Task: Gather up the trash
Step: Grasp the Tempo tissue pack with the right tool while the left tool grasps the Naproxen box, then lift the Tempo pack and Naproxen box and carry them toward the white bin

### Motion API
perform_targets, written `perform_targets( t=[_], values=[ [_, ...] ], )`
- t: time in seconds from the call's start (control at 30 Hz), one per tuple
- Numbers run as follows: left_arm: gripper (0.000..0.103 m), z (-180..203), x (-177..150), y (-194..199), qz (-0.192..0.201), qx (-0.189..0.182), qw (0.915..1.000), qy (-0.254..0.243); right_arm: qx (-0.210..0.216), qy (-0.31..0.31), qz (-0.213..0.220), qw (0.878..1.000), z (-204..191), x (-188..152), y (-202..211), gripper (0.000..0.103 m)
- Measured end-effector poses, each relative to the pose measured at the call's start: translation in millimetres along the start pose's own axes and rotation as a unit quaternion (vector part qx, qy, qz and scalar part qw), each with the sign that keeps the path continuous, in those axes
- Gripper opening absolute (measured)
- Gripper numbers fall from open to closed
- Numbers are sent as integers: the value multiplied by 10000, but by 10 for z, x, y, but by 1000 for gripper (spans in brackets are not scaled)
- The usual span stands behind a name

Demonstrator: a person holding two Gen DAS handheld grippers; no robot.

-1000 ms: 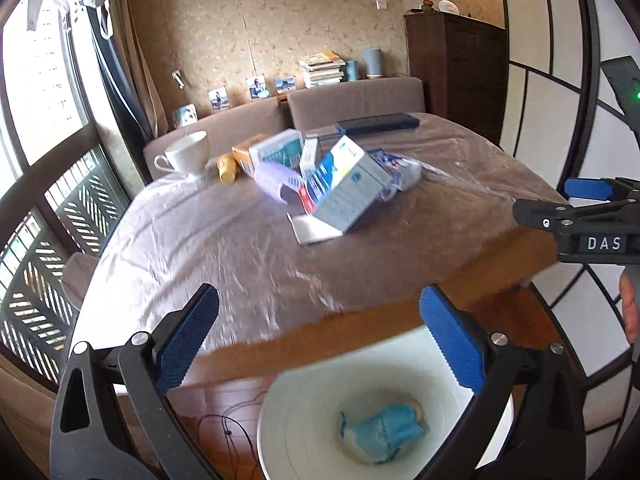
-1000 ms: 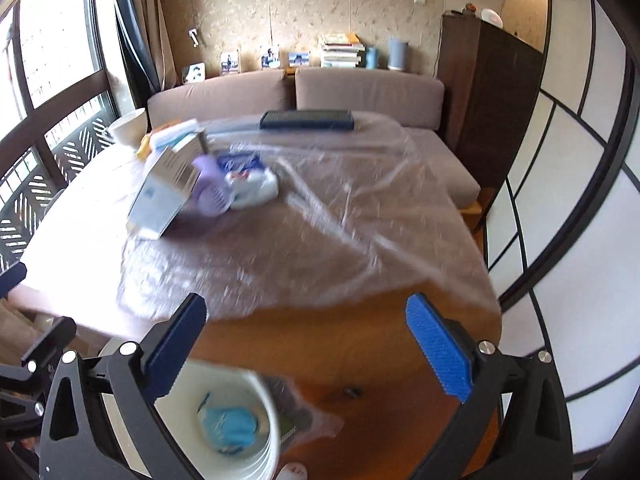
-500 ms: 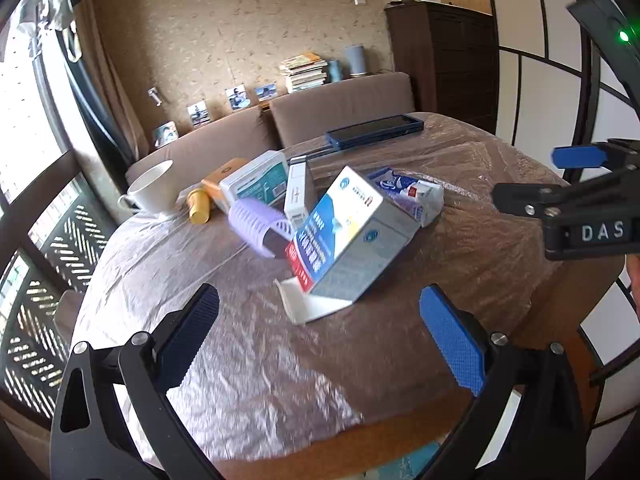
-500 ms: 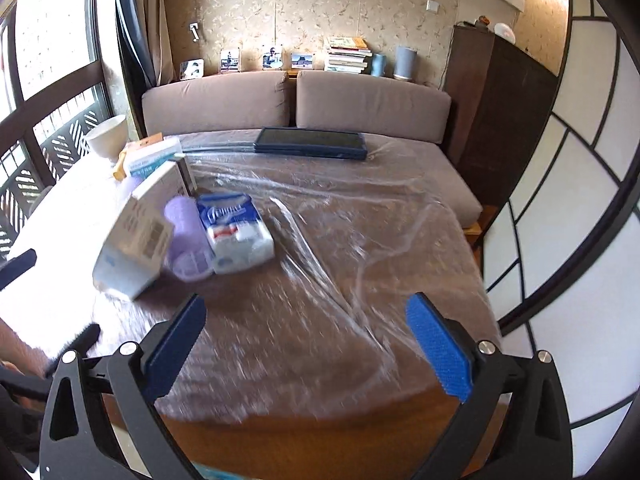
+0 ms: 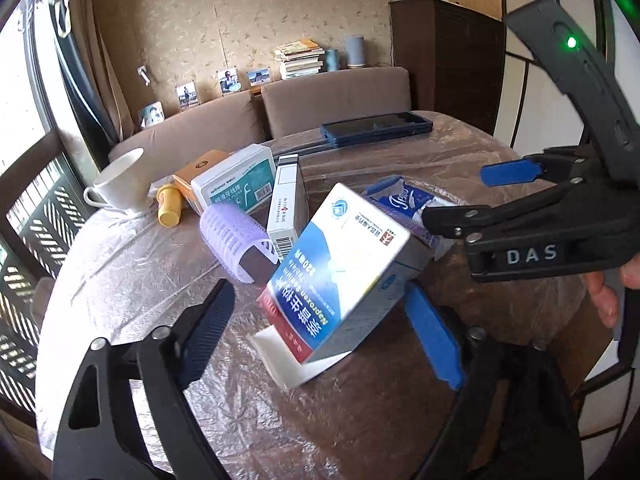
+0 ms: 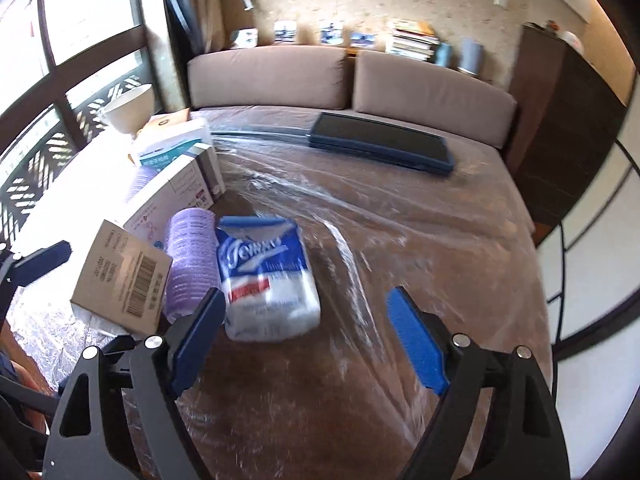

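Both tools (image 5: pixel 320 328) closing near medicine box (image 5: pixel 340 272).

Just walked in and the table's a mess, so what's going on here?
A person is clearing trash with two hand-held grippers. The left gripper is closing around the tilted medicine box, its fingers not yet pressing it. The right gripper is closing toward the tissue pack. Nothing is held yet.

A home living room: cushioned sofa (image 6: pixel 352 80), family photos (image 5: pixel 228 80), stacked books (image 5: pixel 300 58).
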State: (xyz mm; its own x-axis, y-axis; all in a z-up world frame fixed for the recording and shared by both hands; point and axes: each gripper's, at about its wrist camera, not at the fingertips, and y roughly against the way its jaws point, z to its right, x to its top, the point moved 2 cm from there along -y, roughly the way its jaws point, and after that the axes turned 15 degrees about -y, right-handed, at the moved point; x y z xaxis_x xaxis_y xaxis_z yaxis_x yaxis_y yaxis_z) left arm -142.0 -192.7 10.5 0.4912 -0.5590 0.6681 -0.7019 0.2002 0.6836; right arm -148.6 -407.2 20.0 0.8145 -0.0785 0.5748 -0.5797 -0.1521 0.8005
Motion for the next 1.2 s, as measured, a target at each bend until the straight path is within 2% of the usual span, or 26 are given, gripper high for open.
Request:
perform_targets(
  t=[0.1,0.23,0.3,0.37,0.47,0.6,0.73,1.2],
  values=[
    [73,-41,-3,-61,-103,-73,9999,108,116,128,-144,9997,-45,55,-104,82],
    [72,-109,-20,-128,-208,-87,9991,346,157,262,-324,9990,-114,36,-219,81],
    [72,-125,-24,-151,-244,-115,9988,413,138,286,-371,9988,-119,15,-259,76],
    [72,-117,-16,-167,-247,-90,9991,341,181,274,-438,9985,-117,-12,-298,64],
    [71,-110,-2,-212,-292,-102,9992,253,188,299,-360,9987,-121,-29,-291,52],
    [48,-144,-21,-242,-354,-314,9979,450,346,107,-237,9991,-74,-33,-206,50],
    [48,-183,-47,-214,-333,-482,9962,650,473,-98,-149,9987,-22,-37,-105,49],
    [48,-215,-107,30,-274,-493,9939,945,541,-535,-27,9971,66,-180,205,49]
  ],
)
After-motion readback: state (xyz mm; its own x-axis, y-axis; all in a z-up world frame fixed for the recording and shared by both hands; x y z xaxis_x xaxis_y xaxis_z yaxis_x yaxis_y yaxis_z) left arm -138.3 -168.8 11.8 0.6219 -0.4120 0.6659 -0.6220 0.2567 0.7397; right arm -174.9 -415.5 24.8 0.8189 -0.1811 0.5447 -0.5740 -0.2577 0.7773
